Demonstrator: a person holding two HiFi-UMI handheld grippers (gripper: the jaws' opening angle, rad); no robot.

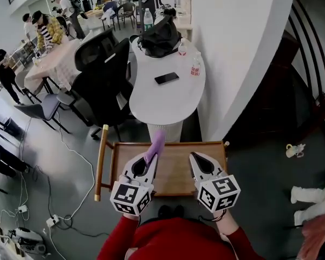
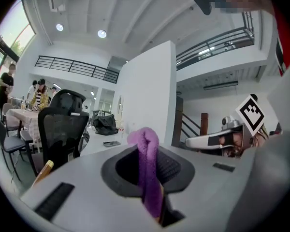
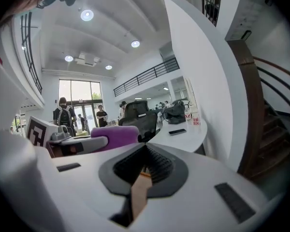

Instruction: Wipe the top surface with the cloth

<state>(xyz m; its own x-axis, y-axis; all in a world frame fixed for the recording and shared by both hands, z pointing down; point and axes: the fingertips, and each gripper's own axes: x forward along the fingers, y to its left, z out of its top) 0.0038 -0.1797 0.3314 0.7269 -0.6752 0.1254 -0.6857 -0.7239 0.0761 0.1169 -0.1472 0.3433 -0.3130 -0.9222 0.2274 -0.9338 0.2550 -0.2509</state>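
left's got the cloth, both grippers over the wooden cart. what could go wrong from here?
1. The purple cloth is pinched as a narrow bunch in the left gripper, so a wipe may touch only a thin strip, or the jaw tips may scrape the cart top.
2. The top's raised rim could snag the cloth and pull it loose.
3. The right gripper is shut on nothing, so the cart may shift unsteadied.

Purple cloth [image 1: 155,145], brown wooden top surface [image 1: 176,173], white table [image 1: 157,99] beyond, black chair [image 1: 105,75] far left, red sleeves [image 1: 119,238] near.
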